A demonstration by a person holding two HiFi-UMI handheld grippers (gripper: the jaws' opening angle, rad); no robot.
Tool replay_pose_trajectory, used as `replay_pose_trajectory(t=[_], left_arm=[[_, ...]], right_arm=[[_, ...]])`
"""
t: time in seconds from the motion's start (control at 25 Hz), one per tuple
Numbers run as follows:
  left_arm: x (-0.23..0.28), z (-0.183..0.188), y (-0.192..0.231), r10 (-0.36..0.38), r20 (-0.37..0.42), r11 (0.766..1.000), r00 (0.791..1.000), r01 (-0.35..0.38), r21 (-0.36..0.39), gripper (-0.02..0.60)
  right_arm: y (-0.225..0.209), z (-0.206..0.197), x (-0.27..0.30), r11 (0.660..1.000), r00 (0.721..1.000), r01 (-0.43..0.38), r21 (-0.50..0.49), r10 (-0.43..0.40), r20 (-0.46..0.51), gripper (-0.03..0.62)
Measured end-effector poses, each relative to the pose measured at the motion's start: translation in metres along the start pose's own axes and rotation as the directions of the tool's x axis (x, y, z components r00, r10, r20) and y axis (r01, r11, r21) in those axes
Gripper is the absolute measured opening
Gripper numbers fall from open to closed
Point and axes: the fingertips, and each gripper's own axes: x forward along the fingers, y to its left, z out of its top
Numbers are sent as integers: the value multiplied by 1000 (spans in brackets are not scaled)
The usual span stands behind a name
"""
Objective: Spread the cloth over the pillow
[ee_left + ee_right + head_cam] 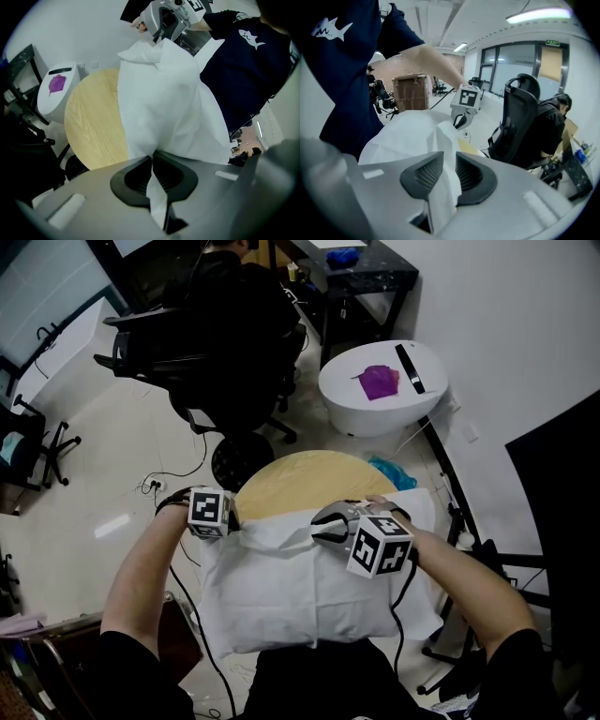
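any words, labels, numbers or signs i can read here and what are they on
No text here can be read.
Green sign, right gripper view: too small to read.
Shark print on the dark shirt: a picture, no words.
Left marker cube and right marker cube: black-and-white square patterns, no letters or numbers.

cloth [309, 587]: I see it all white, with no pattern.
round table [291, 482]: pale yellow wood with thin lines, at 12 o'clock from the cloth.
left gripper [152, 180]: grey, with black pads.
right gripper [445, 176]: I see the same grey and black.
marker cubes [380, 545]: white with black squares.
small rag [379, 382]: purple, on a white stand [356, 413] at 1 o'clock.
shirt [243, 70]: dark blue with a white shark.
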Motion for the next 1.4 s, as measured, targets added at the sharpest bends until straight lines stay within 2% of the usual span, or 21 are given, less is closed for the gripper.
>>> replay_pose_trajectory(t=[0.16, 0.44, 0.72, 0.88, 1.0, 1.2, 1.4], left_arm=[[-18, 4, 7, 108, 68, 994, 992, -108, 3, 2], [-41, -6, 17, 242, 78, 970, 967, -242, -12, 0], [-60, -27, 36, 351, 44, 935, 935, -349, -59, 0], [-63, -43, 42, 370, 15, 925, 929, -367, -99, 0], [-64, -49, 40, 362, 13, 926, 932, -358, -122, 0], [-54, -53, 41, 340, -2, 930, 940, -336, -149, 0], [-47, -52, 39, 316, -10, 937, 949, -313, -152, 0]], right_arm=[[-19, -18, -23, 994, 997, 82, 67, -83, 6, 92], [-47, -75, -58, 969, 980, 194, 150, -186, -66, 92], [-55, -159, -88, 933, 968, 210, 293, -157, -195, 92], [-67, -199, -98, 902, 954, 257, 348, -178, -243, 92], [-67, -226, -97, 900, 944, 238, 364, -126, -304, 91], [-62, -260, -90, 912, 932, 145, 383, 4, -363, 98], [-56, -282, -82, 906, 913, 34, 422, 144, -382, 193]])
